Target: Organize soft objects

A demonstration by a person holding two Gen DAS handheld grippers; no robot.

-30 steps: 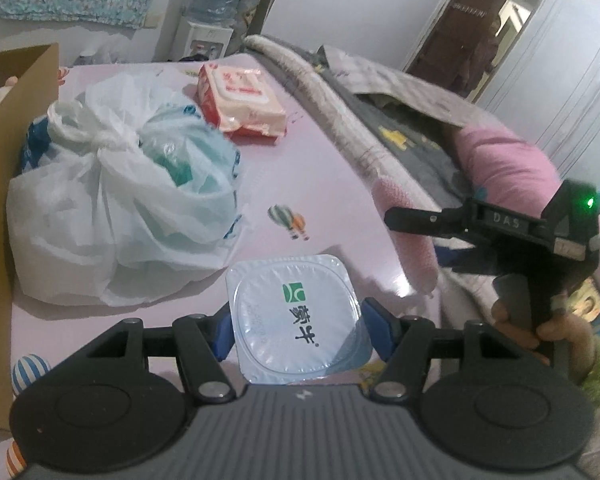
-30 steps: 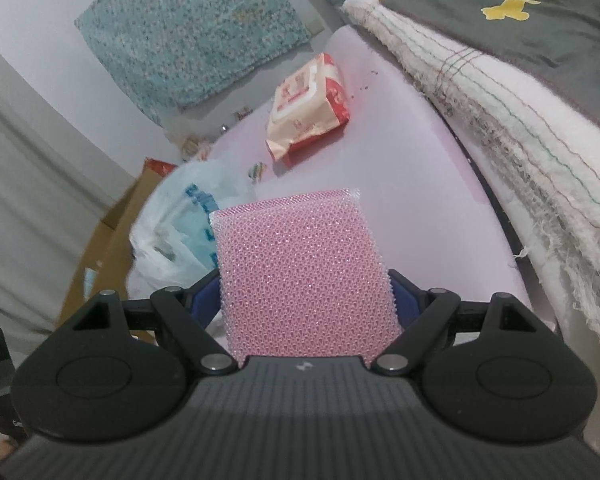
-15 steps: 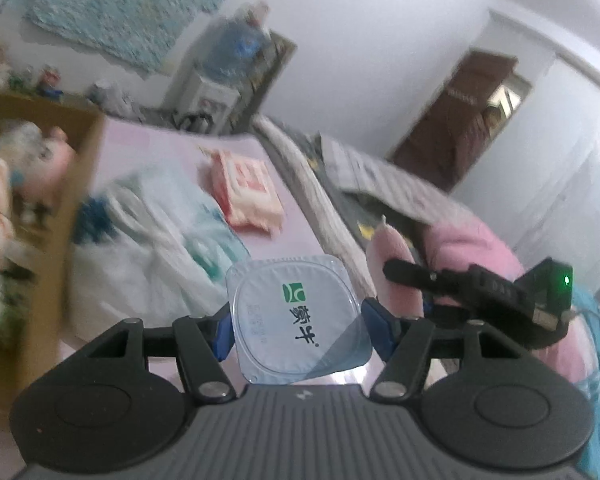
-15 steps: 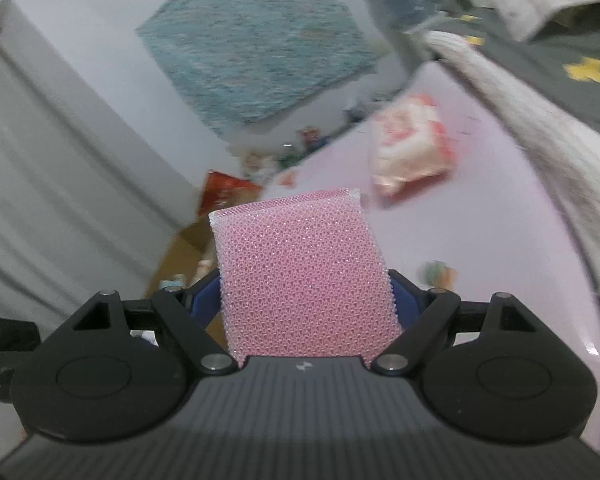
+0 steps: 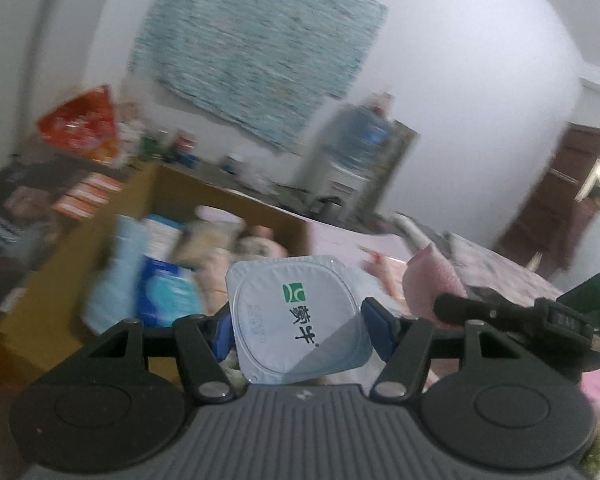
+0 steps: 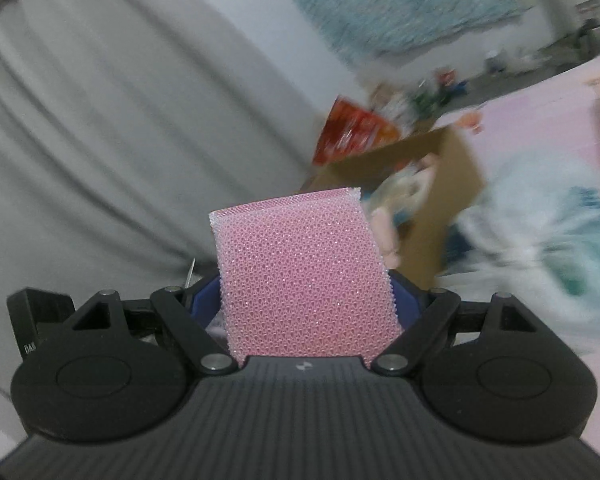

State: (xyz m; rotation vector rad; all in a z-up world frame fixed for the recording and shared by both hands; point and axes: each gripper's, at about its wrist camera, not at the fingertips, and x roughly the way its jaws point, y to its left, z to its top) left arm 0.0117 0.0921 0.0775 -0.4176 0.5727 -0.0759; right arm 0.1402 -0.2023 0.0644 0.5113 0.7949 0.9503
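Left tongs (image 5: 296, 330) pinch a yogurt cup (image 5: 296, 320); right tongs (image 6: 306, 300) pinch a pink sponge (image 6: 304, 276). Near the cardboard box (image 5: 76, 280), a loose squeeze could drop either outside.

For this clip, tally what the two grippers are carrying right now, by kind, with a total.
Sealed yogurt cup, white foil lid, in the left gripper: 1
Pink mesh sponge, in the right gripper: 1
Total: 2
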